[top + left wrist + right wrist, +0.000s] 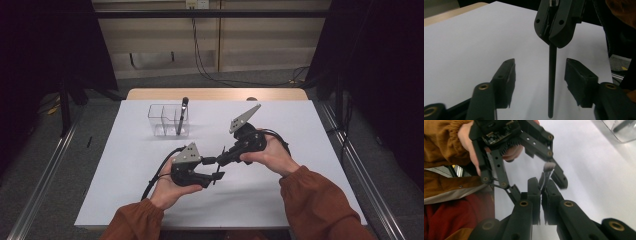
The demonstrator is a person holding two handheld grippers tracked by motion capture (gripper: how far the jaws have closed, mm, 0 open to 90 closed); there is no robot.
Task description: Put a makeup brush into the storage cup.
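My right gripper (218,161) is clenched on a thin dark pen (552,82): in the right gripper view its two black pads squeeze the pen's upper end between them, with only a sliver of the pen (545,178) showing above the pads. From the left gripper view the pen hangs out of those closed jaws and runs down through the gap between my left jaws.

My left gripper (212,176) stands about half open. Its pads sit on either side of the pen, and there is clear space between each pad and the shaft, so they press on nothing. The pen lies nearer the pad on that view's right side than the one on its left.

Both grippers meet above the middle of the white table (310,150), a little toward its near edge, and the pen is carried in the air there, not lying on the surface.

Count: two grippers, two jaws each. Two pens: the one I hold, and a second dark pen (182,115) standing tilted in a clear box (168,120) toward the far left corner of the table. One box, split into compartments; how many I cannot tell.
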